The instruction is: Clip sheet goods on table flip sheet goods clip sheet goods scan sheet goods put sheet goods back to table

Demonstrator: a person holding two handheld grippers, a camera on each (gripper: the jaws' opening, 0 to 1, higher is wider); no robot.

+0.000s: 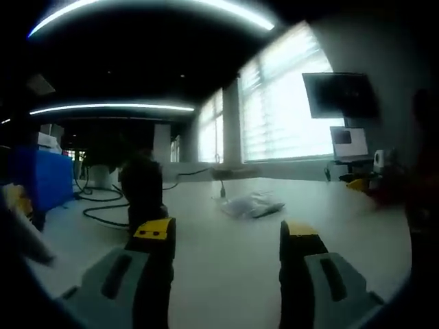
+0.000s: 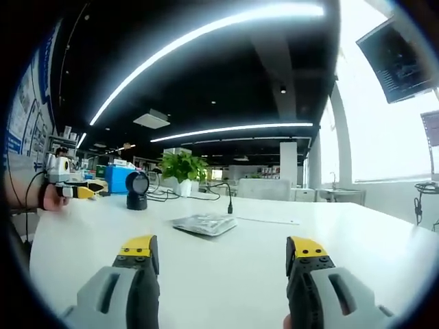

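Note:
A flat clear-wrapped sheet pack (image 2: pixel 204 223) lies on the white table (image 2: pixel 357 240), ahead of my right gripper (image 2: pixel 223 255), which is open with nothing between its yellow-tipped jaws. The same pack (image 1: pixel 252 204) lies beyond my left gripper (image 1: pixel 226 236), also open and empty, low over the table (image 1: pixel 226 274). A black scanner on a stand (image 2: pixel 136 190) is at the far left of the table; it looms dark (image 1: pixel 143 190) just beyond my left jaw. The left gripper (image 2: pixel 72 186), held by a person's hand, shows at the table's left edge.
Black cables (image 1: pixel 103 205) trail across the table behind the scanner. A potted plant (image 2: pixel 180 171) and a blue box (image 2: pixel 116 179) stand behind. Monitors (image 1: pixel 341 96) hang by the bright windows; a small screen (image 1: pixel 350 144) stands on the table's far edge.

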